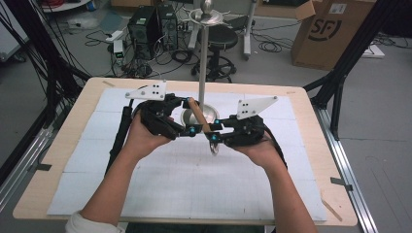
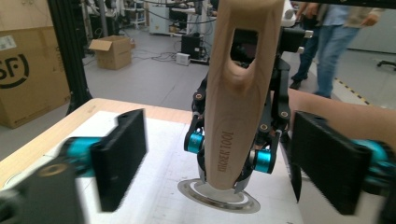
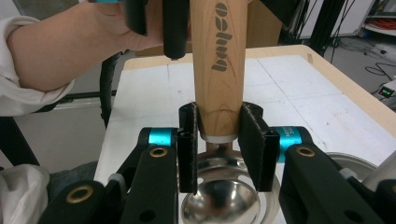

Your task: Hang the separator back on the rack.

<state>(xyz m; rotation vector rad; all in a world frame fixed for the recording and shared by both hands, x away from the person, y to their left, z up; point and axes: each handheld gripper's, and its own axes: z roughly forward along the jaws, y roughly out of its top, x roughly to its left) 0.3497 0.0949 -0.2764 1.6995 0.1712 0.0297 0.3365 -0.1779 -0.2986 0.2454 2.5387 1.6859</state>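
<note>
— High view: ladle's wooden handle point(image 1: 198, 114) slanted just in front of stand pole point(image 1: 202, 63), metal bowl point(image 1: 214, 148) lowest and nearest the person.
— Gripped how?
— Clamped by right gripper point(image 3: 219, 140) low on the wood, just above the bowl. Left gripper point(image 2: 219, 154) spread, pads flanking the handle, apart from it.
— And the way up?
— Hanging hole point(image 2: 244, 46) at the free upper end, well below hook ring point(image 1: 206, 17) atop the pole. Probably a lift alongside the pole; round base point(image 2: 187, 189) close beneath.

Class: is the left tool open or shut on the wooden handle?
Open: the left tool has gaps between its pads and the handle.
</note>
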